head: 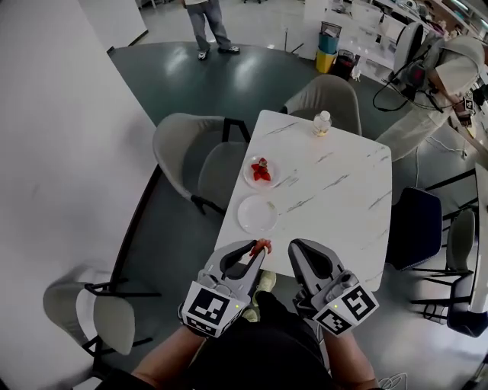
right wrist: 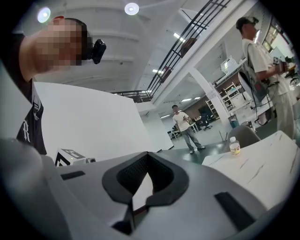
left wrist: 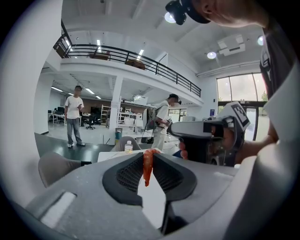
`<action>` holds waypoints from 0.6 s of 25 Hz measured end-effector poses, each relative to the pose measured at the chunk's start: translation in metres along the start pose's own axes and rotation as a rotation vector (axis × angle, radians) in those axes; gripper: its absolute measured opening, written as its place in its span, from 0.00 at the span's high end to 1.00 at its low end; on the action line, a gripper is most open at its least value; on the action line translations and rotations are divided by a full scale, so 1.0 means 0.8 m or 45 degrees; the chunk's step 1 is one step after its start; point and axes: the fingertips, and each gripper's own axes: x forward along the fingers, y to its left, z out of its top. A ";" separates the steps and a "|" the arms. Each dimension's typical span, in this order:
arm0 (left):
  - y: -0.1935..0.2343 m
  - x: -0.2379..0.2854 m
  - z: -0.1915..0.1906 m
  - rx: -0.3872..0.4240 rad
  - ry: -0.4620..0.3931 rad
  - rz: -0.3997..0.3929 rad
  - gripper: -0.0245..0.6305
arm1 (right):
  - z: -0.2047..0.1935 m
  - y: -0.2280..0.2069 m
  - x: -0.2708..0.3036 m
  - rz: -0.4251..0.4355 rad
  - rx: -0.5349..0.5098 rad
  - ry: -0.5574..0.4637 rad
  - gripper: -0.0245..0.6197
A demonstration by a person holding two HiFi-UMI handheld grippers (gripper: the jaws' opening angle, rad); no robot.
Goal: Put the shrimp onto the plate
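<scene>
My left gripper [head: 256, 250] is shut on an orange shrimp [head: 263, 244], held above the near edge of the white marble table [head: 335, 190]. In the left gripper view the shrimp [left wrist: 147, 168] hangs clamped between the dark pads. Just beyond it lies an empty white plate [head: 257, 214]. Farther on, a second plate [head: 249, 180] carries red shrimp [head: 261, 172]. My right gripper [head: 293, 246] sits beside the left one, shut with nothing in it; in the right gripper view its tips [right wrist: 147, 153] meet.
A small bottle [head: 322, 123] stands at the table's far edge. Grey chairs [head: 191, 156] [head: 328, 95] flank the far left corner, and a dark chair [head: 415, 228] is at the right. A person stands at the far right [head: 442, 76], another far back [head: 207, 23].
</scene>
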 end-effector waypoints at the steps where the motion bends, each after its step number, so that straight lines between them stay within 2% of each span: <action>1: 0.009 0.012 -0.002 0.004 0.008 0.005 0.86 | -0.001 -0.013 0.009 0.007 0.012 0.006 0.96; 8: 0.057 0.077 -0.037 0.021 0.117 0.041 0.86 | -0.019 -0.075 0.058 0.028 0.077 0.061 0.96; 15: 0.098 0.134 -0.094 0.061 0.259 0.031 0.86 | -0.051 -0.128 0.089 -0.033 0.115 0.113 0.96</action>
